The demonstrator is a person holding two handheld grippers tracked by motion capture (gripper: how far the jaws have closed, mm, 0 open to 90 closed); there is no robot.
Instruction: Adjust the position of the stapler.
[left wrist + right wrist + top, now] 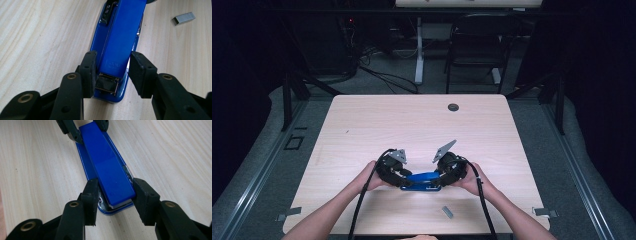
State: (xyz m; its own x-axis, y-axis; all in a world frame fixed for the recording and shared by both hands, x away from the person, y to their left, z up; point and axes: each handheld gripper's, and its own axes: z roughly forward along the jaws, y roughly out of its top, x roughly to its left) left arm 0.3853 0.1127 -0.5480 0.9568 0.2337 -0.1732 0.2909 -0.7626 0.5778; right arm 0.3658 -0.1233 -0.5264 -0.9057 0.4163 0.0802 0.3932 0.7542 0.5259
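Observation:
A blue stapler (422,179) lies flat near the table's front edge, with a gripper at each end. My left gripper (404,181) straddles its hinged rear end. In the left gripper view, one pad of that gripper (112,70) touches the stapler (120,37) and a thin gap shows at the other pad. My right gripper (441,179) is at the front end. In the right gripper view both pads of it (113,195) sit against the sides of the stapler (107,170). The left gripper's fingers (72,131) show at the far end of that view.
A grey strip of staples (447,212) lies on the wooden table (412,120) just in front of the right hand, and shows again as a strip of staples (184,18) beside the stapler. A round cable hole (453,107) is near the far edge. A chair (477,45) stands beyond the table.

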